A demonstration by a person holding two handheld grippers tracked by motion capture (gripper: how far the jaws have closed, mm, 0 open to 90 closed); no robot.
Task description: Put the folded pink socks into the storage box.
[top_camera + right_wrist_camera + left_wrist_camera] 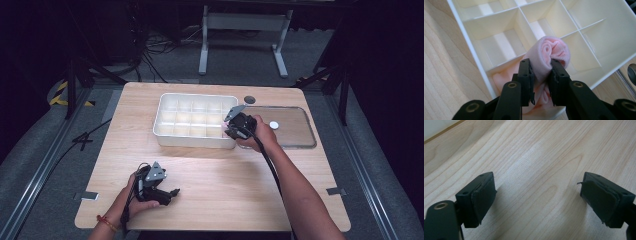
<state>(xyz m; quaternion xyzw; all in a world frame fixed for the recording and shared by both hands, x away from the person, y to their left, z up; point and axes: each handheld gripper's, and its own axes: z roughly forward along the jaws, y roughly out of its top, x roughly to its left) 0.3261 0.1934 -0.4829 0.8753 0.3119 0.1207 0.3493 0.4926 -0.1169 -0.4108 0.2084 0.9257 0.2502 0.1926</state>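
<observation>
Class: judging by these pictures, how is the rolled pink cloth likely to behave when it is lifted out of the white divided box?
The rolled pink cloth dents between the right hand-held gripper pads, so it is probably soft and light. Its layers look loosely wound, so it may unroll or sag. The fuzzy surface suggests it is unlikely to slip against the white divided box.

The left gripper (537, 200) hovers with its two black jaws spread wide over bare light wooden table (541, 155), a pale strip, perhaps a tray's edge (436, 127), top left.

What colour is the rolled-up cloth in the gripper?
Pale pink rolled cloth, clearest in the right gripper view.
</observation>
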